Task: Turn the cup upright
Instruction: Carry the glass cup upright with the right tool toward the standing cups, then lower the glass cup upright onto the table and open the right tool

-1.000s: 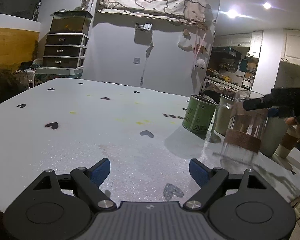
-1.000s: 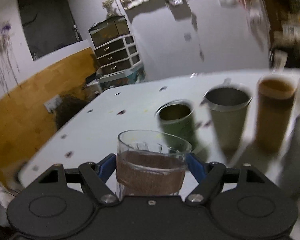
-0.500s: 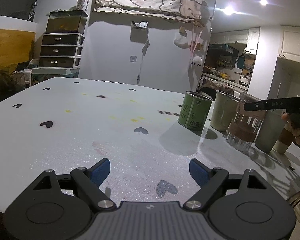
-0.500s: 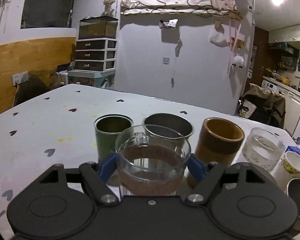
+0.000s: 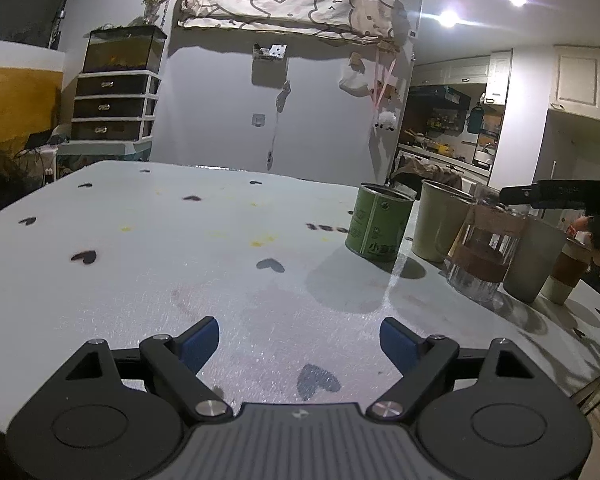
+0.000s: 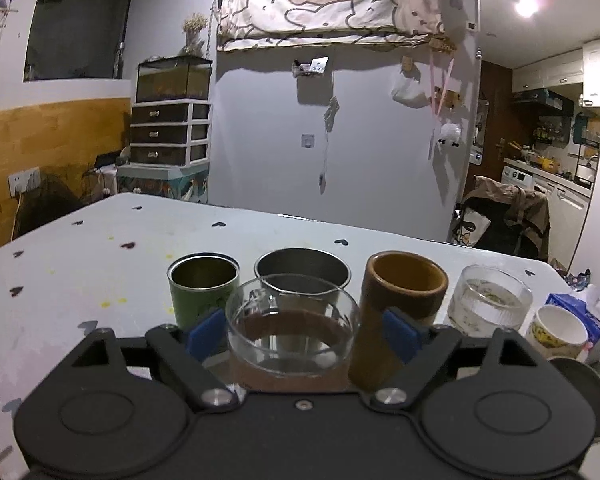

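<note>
A clear glass cup with a brown band [image 6: 292, 336] stands upright on the white table [image 6: 80, 280], mouth up. It sits between the blue pads of my right gripper [image 6: 300, 336], whose jaws stand wide, with a gap on each side of the glass. The same cup shows in the left wrist view [image 5: 484, 256], standing on the table under the black right gripper [image 5: 560, 194]. My left gripper [image 5: 300, 340] is open and empty, low over the table's near edge.
A row of upright cups stands behind the glass: a green tin [image 6: 202, 292], a grey metal cup [image 6: 300, 276], a brown cup [image 6: 404, 300], a ribbed glass [image 6: 488, 300]. A small white cup [image 6: 556, 332] and tissue pack [image 6: 588, 320] are at right.
The right gripper swung from a tilted, blurred pose to level and set the glass cup down upright. Its jaws then opened away from the glass. The left gripper stayed open.
</note>
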`<state>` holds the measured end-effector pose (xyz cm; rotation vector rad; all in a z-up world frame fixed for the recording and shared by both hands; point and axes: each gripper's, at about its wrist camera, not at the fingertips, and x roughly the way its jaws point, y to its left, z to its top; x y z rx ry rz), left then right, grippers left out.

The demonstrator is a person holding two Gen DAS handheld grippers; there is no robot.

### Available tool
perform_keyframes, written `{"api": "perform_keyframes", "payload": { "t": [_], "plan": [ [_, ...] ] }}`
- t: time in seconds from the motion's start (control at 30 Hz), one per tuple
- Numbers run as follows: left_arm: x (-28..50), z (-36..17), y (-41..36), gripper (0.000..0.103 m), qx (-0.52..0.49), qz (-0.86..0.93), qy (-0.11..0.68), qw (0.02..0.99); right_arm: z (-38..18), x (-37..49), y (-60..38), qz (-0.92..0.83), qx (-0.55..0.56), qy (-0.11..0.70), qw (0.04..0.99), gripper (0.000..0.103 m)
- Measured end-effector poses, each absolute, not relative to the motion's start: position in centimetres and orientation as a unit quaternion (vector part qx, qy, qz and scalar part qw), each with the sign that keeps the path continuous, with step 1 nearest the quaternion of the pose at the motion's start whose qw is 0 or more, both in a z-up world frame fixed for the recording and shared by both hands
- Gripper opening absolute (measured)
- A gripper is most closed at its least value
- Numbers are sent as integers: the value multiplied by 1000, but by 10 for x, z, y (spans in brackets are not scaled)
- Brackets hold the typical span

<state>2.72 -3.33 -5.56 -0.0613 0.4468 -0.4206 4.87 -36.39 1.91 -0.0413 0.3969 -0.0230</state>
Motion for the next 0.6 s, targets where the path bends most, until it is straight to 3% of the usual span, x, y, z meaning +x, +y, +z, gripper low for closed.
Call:
{"api": "perform_keyframes", "payload": {
  "t": [0.6],
  "plan": [
    [9,-12,-85,103,8,-221,157,963,0,-68,-335,-51,15,101,994,96]
  ]
}}
